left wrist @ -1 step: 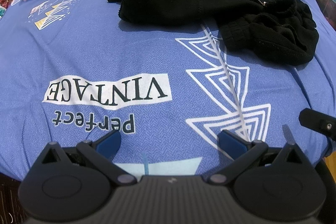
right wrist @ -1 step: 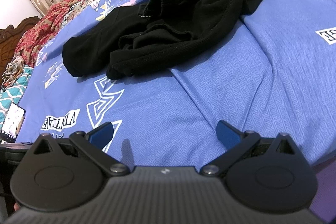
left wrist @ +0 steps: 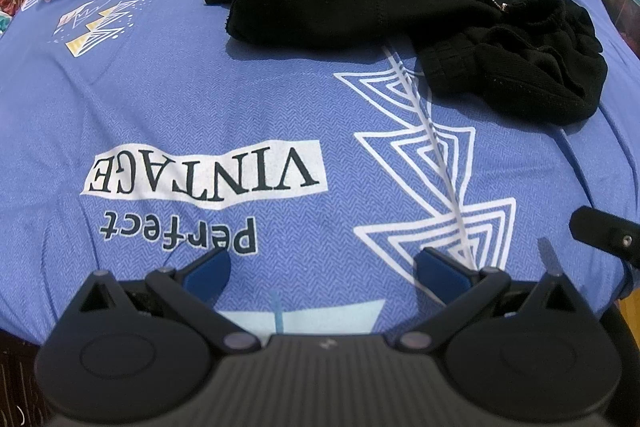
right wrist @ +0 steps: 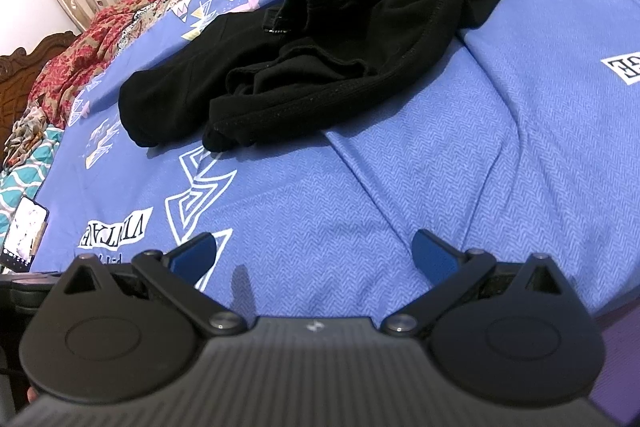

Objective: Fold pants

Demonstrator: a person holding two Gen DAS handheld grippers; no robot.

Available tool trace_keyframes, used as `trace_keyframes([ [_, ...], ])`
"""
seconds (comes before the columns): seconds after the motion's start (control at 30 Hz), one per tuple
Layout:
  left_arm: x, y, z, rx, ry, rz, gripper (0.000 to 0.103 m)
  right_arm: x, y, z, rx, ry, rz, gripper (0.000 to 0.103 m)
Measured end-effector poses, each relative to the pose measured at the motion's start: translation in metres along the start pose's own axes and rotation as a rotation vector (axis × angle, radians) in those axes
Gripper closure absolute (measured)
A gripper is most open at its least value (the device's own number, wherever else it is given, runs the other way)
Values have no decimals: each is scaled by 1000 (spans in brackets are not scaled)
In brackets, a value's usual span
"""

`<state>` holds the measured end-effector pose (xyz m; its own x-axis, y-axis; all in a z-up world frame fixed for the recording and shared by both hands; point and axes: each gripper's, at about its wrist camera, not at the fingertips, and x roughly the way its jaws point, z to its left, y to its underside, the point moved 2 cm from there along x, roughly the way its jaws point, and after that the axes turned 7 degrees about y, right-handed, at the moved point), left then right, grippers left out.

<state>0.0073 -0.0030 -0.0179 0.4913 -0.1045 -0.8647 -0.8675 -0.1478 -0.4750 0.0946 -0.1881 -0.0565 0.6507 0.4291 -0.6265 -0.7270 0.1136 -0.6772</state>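
Jaws spread; black pants (right wrist: 328, 67) lie crumpled.

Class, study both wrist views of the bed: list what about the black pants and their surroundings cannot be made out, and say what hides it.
- Black pants, both views: bunched folds hide the leg layout and which end is the waist.
- Phone, right wrist view: cut by the left edge, screen too small to read.
- "VINTAGE" print, right wrist view: the line below is covered by the right gripper.
- Left gripper, left wrist view: hides the near bedsheet.
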Motion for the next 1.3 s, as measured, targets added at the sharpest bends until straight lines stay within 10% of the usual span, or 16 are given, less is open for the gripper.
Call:
trace_keyframes([
  [0.1, -1, 1, 2, -4, 7, -8, 0, -4, -1, -3, 13, -12, -12, 0],
  [0.23, -5, 0, 7, -19, 29, -20, 0, -10, -12, -13, 18, 16, -61, 40],
  [0.63, -23, -40, 63, -275, 300, -63, 11, 24, -75, -45, 242, -31, -96, 21],
  [0.7, -18, -56, 64, -320, 377, -48, 14, 42, -82, -39, 261, -47, -72, 42],
  [0.77, -6, -74, 60, -375, 443, -24, 14, 51, -83, -33, 285, -58, -32, 86],
  [1.03, 76, -103, 6, -565, 655, 123, 7, 11, -67, -36, 454, -262, -22, 87],
  [1.07, 78, -101, 3, -571, 658, 103, 26, 9, -65, -38, 490, -302, -4, 87],
  [1.1, 77, -100, 2, -574, 659, 90, 77, 7, -61, -38, 514, -335, 16, 88],
  [1.13, 79, -99, 4, -587, 692, 104, 94, 7, -60, -34, 525, -353, 35, 88],
  [1.3, 27, -90, 51, -623, 742, -52, 95, 7, -47, -2, 536, -454, 130, 88],
])
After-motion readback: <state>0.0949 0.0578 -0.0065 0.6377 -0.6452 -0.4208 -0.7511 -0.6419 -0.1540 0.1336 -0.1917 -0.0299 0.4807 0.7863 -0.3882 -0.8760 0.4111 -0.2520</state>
